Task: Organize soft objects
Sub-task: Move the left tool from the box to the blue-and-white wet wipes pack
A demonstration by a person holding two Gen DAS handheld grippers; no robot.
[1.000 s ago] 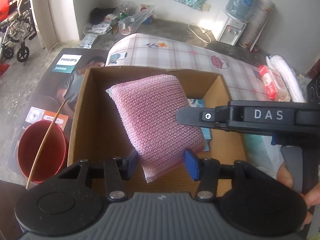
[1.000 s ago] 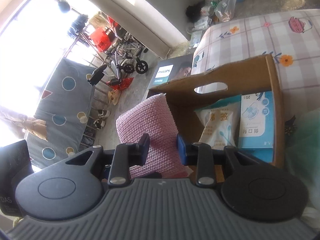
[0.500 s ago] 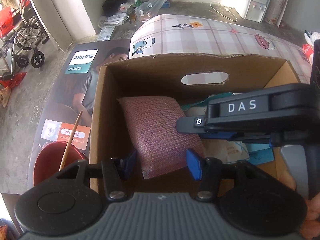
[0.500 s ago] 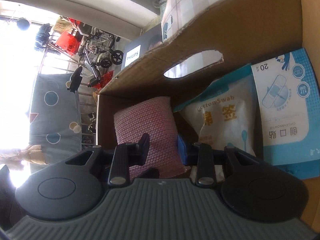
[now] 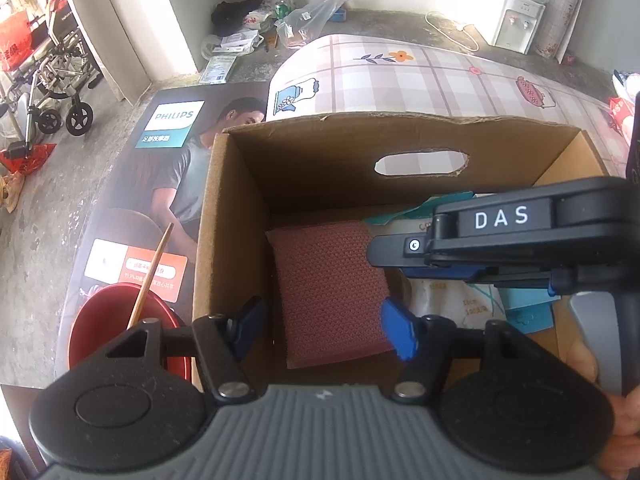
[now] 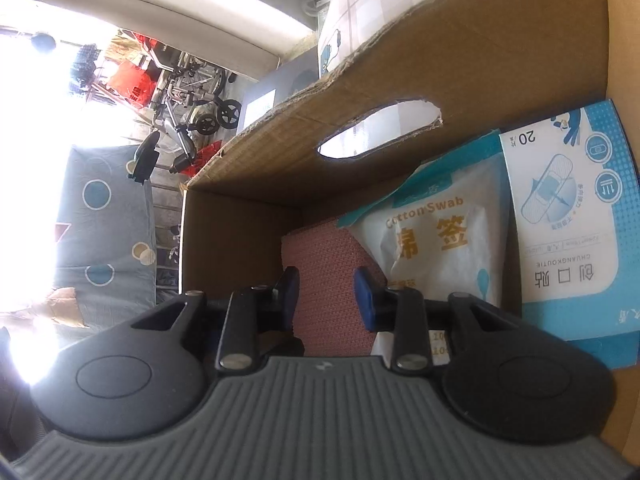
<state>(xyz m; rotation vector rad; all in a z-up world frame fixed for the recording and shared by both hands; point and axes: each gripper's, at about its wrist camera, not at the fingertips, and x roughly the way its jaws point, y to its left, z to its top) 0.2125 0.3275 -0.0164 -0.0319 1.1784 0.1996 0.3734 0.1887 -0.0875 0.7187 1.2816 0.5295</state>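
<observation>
Sponge placement is judged to be in its last step: the pink knitted pad is seen low inside the box, at its left end, close to the left wall and overlapped at its right edge by the swab bag. It appears to lie on or near the floor of the box, though the contact underneath is hidden.

The left gripper is pointed steeply down into the box, and its jaws are opening. The sponge is still framed between them, but a gap is visible on the left side and the right pad is no longer pressed in, so the grip is taken to be released. That release fits the aim of leaving the soft thing where it has been set.

The right gripper is seen with its blue pads set narrow on either side of the sponge's near edge. Whether the pads press on it or merely stand beside it cannot be told from the right wrist view. It is judged to be kept there to steady the limp pad while the other side lets go.

A plaster box is stood against the right side, beside the swab bag, so the left end is the free space into which the sponge is fitted. Outside the box, a red bowl with a stick is seen at near left.
</observation>
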